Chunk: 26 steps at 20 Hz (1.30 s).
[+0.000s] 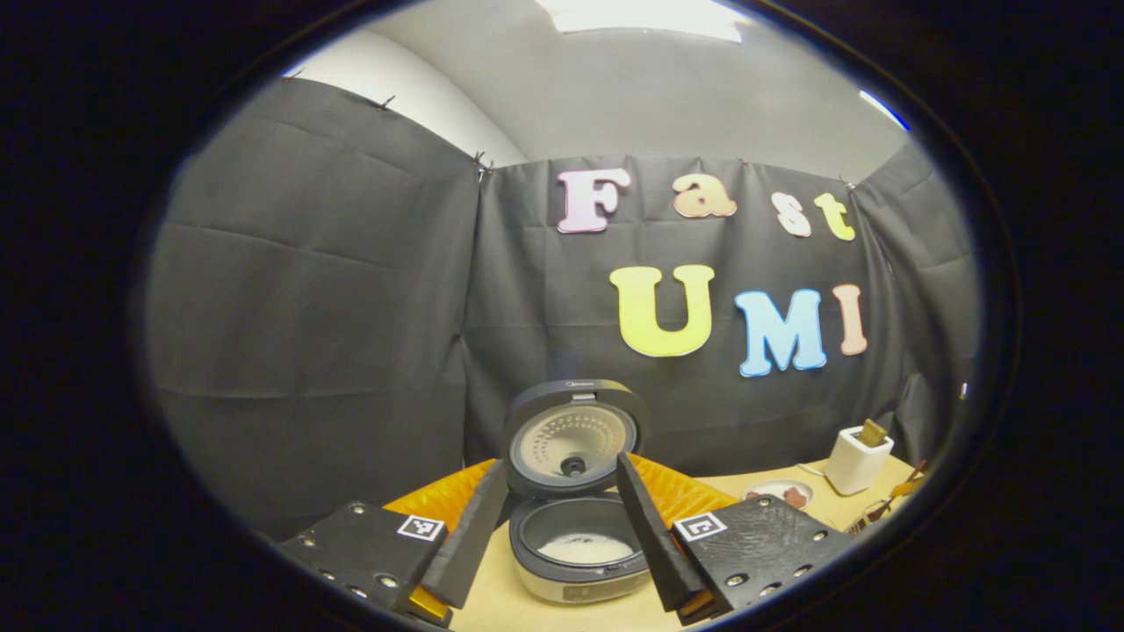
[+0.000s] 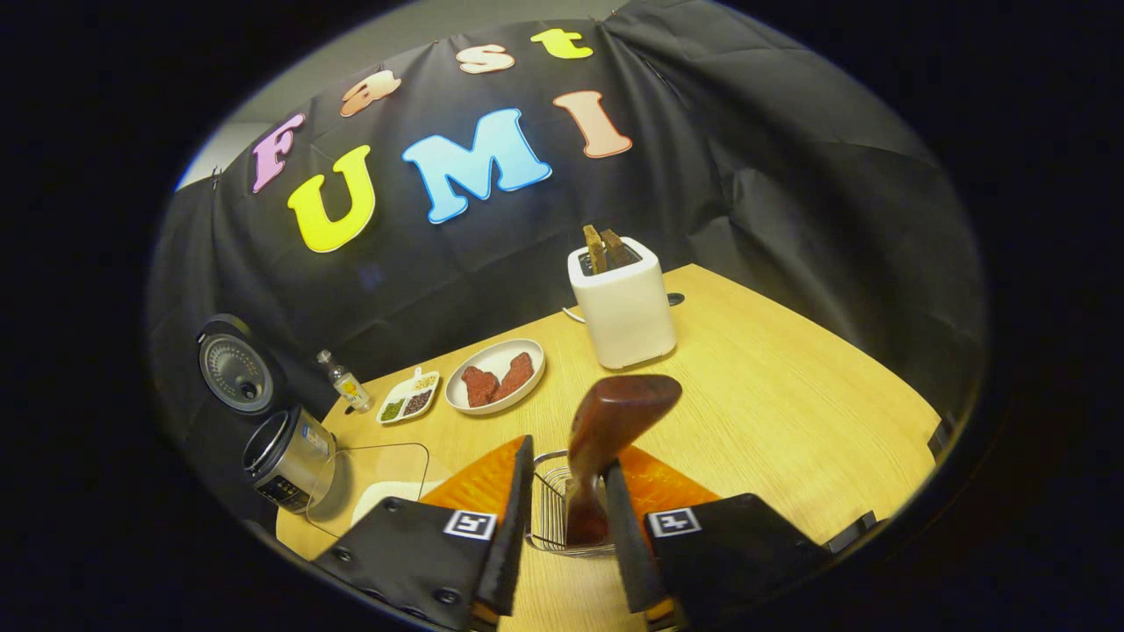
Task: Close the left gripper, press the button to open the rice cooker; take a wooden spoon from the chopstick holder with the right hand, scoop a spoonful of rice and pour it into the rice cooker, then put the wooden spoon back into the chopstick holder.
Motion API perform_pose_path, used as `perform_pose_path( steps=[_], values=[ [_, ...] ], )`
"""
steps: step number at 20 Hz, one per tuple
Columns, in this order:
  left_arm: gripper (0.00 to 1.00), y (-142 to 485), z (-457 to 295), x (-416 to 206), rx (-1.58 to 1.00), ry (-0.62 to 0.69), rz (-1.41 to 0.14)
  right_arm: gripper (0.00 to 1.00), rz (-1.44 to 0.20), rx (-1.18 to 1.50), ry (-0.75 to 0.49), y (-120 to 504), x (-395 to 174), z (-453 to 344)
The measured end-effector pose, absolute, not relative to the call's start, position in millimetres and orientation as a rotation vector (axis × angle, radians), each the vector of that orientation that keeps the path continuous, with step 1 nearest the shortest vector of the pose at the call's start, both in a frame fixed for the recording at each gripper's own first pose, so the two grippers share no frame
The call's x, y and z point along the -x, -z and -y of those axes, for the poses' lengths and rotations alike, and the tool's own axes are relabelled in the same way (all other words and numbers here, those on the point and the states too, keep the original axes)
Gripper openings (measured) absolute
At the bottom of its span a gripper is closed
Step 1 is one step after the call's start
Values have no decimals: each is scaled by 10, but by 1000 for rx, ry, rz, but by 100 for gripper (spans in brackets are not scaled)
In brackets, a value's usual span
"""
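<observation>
The rice cooker [image 1: 575, 553] stands just ahead in the left gripper view, its lid [image 1: 571, 439] raised and white rice in the bottom of the pot. My left gripper [image 1: 562, 465] is open, its fingers spread to either side of the cooker without touching it. In the right gripper view the wooden spoon [image 2: 615, 417] stands bowl-up in the wire chopstick holder [image 2: 549, 500]. My right gripper [image 2: 569, 461] is open around the spoon's handle, which lies close to the right finger with a gap on the left. The cooker [image 2: 285, 456] sits far left there.
A glass container of rice [image 2: 378, 487] sits beside the cooker. Behind it are a small bottle [image 2: 347, 386], a divided dish [image 2: 408, 399] and a plate with red-brown pieces [image 2: 496, 377]. A white toaster [image 2: 623, 303] holding toast stands at the back of the wooden table [image 2: 790, 412].
</observation>
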<state>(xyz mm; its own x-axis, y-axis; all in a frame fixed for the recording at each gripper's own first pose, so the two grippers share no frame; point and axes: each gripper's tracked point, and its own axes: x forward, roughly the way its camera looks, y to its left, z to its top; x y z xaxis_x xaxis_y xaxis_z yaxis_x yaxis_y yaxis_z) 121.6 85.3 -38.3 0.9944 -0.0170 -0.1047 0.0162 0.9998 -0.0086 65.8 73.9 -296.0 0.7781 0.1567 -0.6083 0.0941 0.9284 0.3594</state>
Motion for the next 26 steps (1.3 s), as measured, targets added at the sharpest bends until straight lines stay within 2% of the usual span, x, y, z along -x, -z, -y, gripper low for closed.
perform_pose_path(
  steps=[3,4,10,17,22,26],
  values=[
    [77,368,-771,-1213,14,26,-104,100,-637,-325,-6,2774,-644,-472],
    [77,358,-742,-1219,13,30,-102,98,-619,-305,3,2671,-644,-396],
    [77,289,-546,-1337,2,56,-104,98,-467,-189,28,1860,-612,-120],
    [77,128,-498,-1836,0,54,-108,98,-364,-78,4,1180,-539,-218],
    [80,118,-507,-2390,15,55,-148,98,-340,-13,-10,968,-528,-388],
    [77,48,-462,-2897,12,74,-160,98,-336,-6,-5,937,-495,-501]
  ],
)
